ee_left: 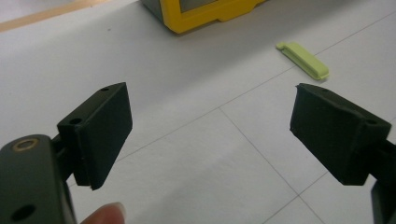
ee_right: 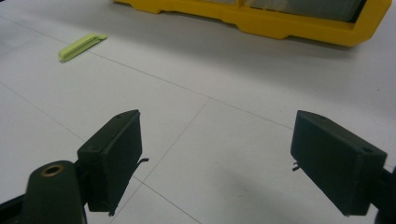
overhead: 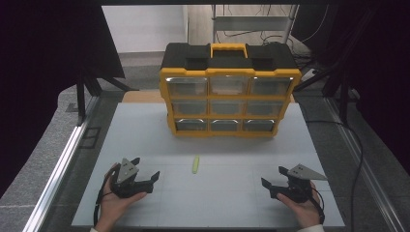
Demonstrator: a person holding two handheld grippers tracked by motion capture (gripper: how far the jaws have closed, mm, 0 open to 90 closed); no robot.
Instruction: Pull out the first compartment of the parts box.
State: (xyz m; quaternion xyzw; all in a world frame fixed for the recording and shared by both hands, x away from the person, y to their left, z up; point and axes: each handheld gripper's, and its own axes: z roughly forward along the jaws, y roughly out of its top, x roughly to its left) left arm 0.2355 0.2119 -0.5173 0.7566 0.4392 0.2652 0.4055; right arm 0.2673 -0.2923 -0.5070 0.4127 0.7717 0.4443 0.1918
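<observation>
A small lime-green flat piece (overhead: pixel 196 165) lies on the white table mat, in front of the yellow and black drawer organizer (overhead: pixel 229 92). My left gripper (overhead: pixel 145 175) rests low at the front left, held by a hand, its jaws wide open with nothing between them. The same green piece (ee_left: pixel 303 59) lies ahead and to the right of its jaws. My right gripper (overhead: pixel 273 181) sits at the front right, also open and empty. From there the green piece (ee_right: pixel 81 45) lies far off to the upper left, and the organizer's yellow base (ee_right: pixel 280 21) runs along the top.
The organizer has three rows of clear drawers, all closed, and a yellow handle (overhead: pixel 228 49) on top. The white mat (overhead: pixel 217 203) ends near the front edge. Metal rails (overhead: pixel 63 159) run along both sides of the table.
</observation>
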